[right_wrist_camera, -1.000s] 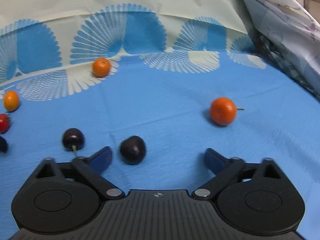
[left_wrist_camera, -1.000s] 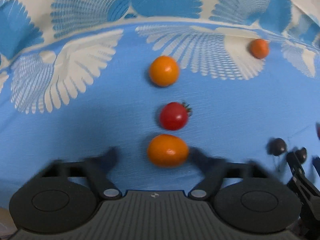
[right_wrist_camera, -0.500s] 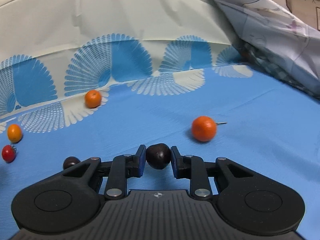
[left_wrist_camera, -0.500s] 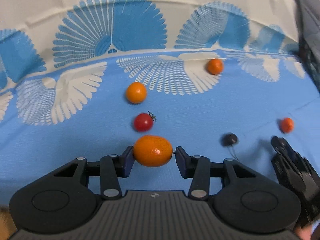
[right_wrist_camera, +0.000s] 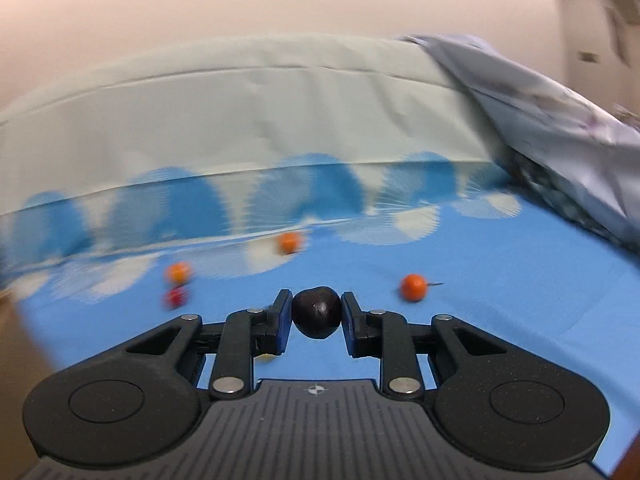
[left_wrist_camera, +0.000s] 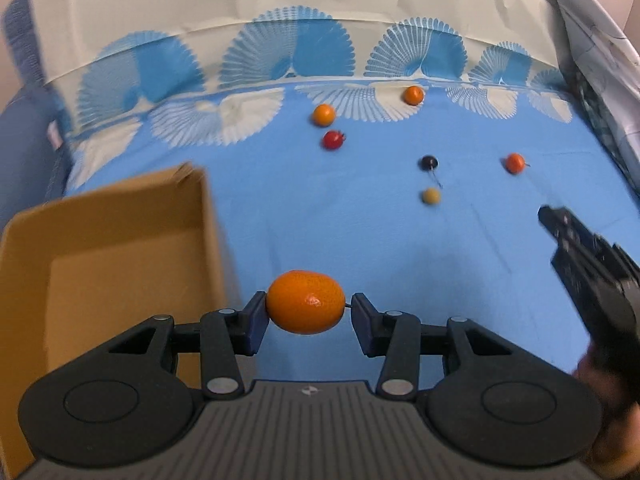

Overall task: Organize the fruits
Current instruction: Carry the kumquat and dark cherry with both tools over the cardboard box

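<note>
Now both grippers carry fruit above the cloth.

Left gripper: jaws clamped on an oval orange fruit, pads pressing its two ends. Fruit held clear of the blue cloth, just right of an open cardboard box. Box interior, where visible, looks bare.

Right gripper: jaws closed on a dark cherry, pinched between the blue pads, lifted off the cloth. In the left view the right gripper shows as a dark, blurred shape at the right edge.

Loose fruit on the cloth, left view:
- orange ball with a red tomato just below it
- second orange ball near the fan-pattern border
- dark cherry with stem
- pale yellowish ball just beneath that cherry
- orange-red fruit off to the right, well apart from the rest

Right view is motion-blurred; only three orange fruits and the red one can be made out there. Crumpled grey fabric lies along the right side.
</note>
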`<move>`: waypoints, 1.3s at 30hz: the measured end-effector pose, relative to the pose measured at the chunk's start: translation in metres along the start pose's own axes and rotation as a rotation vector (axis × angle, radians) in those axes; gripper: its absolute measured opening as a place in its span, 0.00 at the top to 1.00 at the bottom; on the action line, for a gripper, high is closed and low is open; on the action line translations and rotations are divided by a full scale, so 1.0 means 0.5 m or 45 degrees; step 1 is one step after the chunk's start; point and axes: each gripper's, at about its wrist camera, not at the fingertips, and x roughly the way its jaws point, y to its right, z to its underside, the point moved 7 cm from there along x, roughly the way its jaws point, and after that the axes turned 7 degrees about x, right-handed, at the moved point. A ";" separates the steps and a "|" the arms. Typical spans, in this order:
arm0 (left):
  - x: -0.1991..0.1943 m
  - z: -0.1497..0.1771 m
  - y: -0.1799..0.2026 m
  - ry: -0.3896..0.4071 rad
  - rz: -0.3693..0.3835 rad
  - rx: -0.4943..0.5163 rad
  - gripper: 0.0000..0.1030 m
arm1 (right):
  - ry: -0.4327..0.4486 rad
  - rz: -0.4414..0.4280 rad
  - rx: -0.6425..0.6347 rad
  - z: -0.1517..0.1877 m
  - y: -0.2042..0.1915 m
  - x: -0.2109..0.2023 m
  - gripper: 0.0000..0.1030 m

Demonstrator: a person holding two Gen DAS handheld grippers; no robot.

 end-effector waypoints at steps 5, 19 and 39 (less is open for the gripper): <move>-0.127 0.110 -0.034 0.043 -0.033 -0.042 0.52 | -0.099 -0.239 -0.070 0.031 -0.105 -0.181 0.74; -0.359 0.423 -0.167 0.111 -0.260 -0.246 0.52 | -0.113 -0.632 -0.318 0.073 -0.346 -0.515 0.74; -0.394 0.492 -0.203 0.181 -0.138 -0.369 0.52 | -0.111 -0.650 -0.489 0.095 -0.424 -0.601 0.74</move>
